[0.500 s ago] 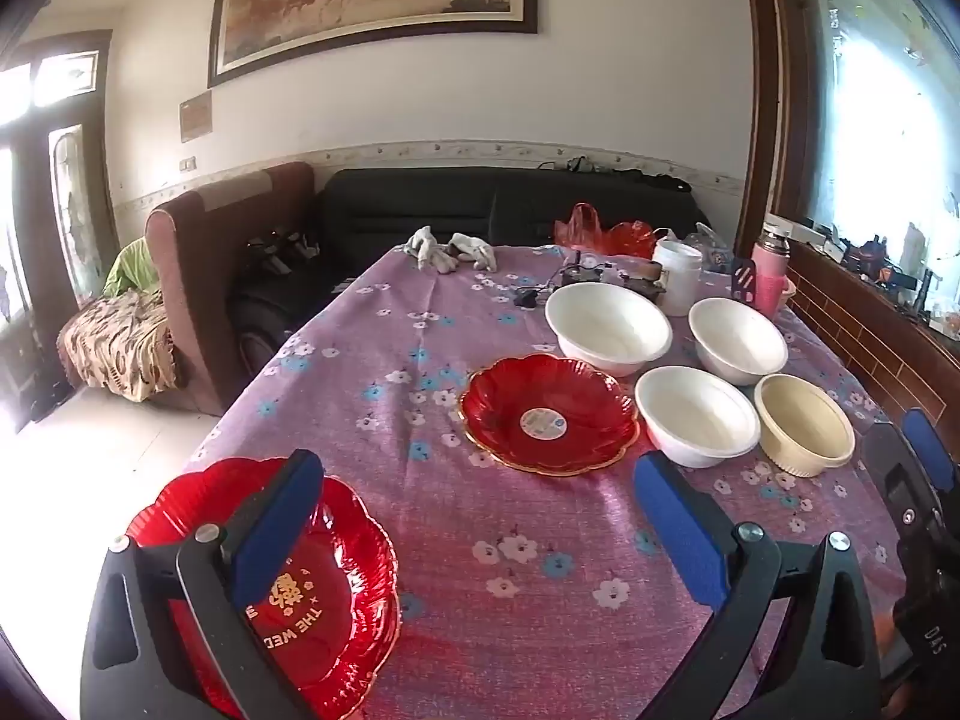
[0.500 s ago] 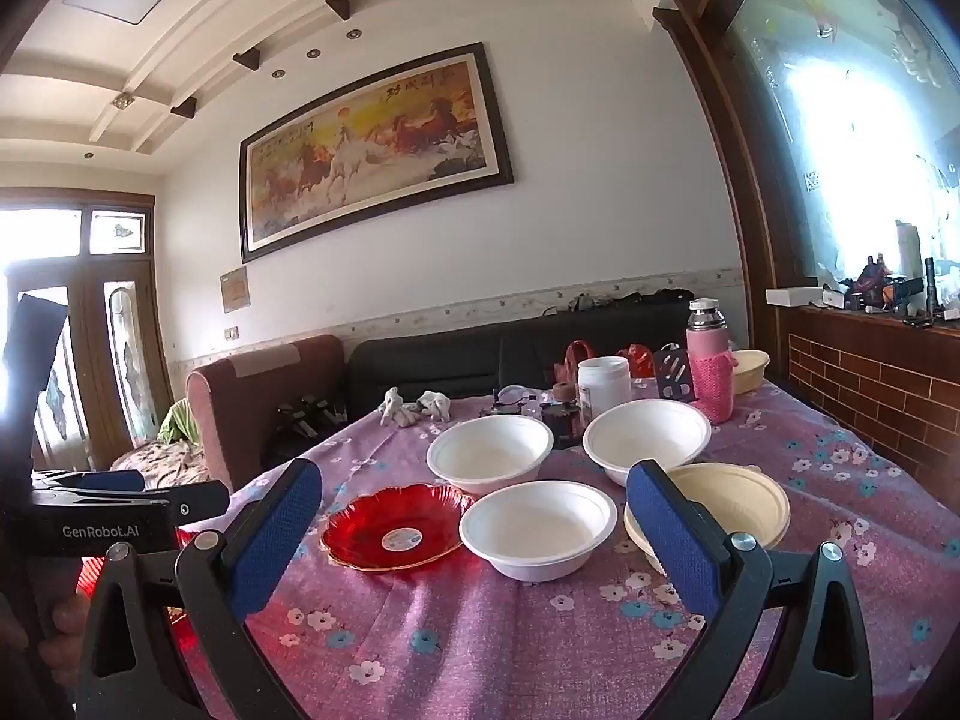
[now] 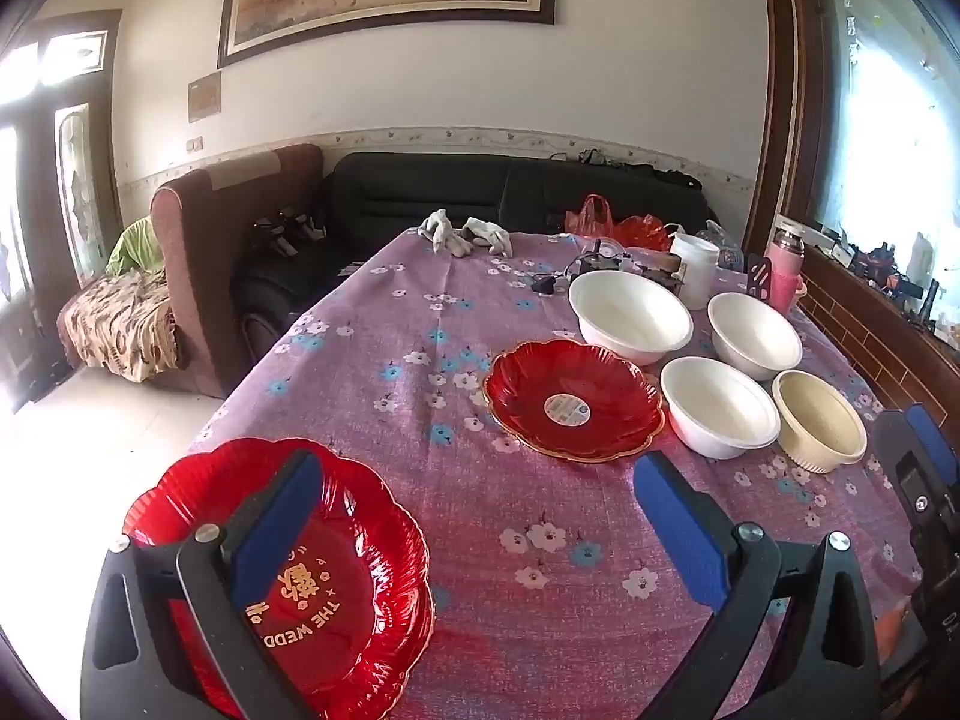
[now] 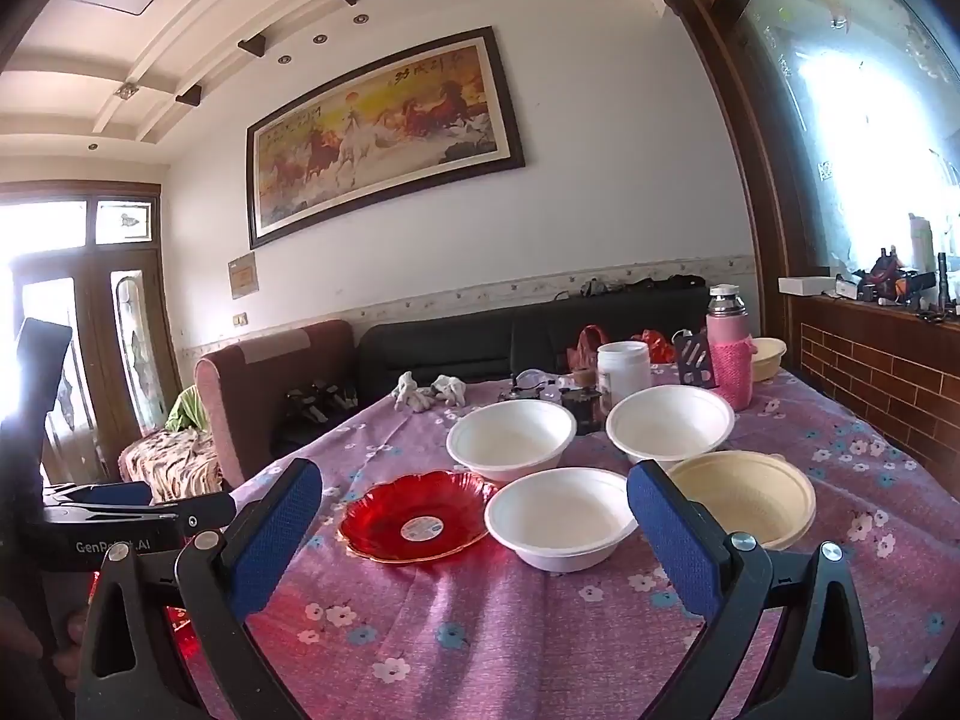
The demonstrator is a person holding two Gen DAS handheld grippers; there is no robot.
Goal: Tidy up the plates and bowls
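A red scalloped plate with gold lettering lies at the table's near left corner, partly under my open left gripper. A second red plate sits mid-table. Right of it stand three white bowls and a cream bowl. In the right wrist view the white bowls and the cream bowl lie ahead of my open right gripper, which holds nothing.
A purple flowered cloth covers the table. At its far end are a white jar, a pink flask, gloves, red bags and small clutter. A sofa and armchair stand beyond; a brick ledge runs along the right.
Both views have tilted slightly, with the right wrist view rolled a little. Plates and bowls have not moved, and both grippers stay open.
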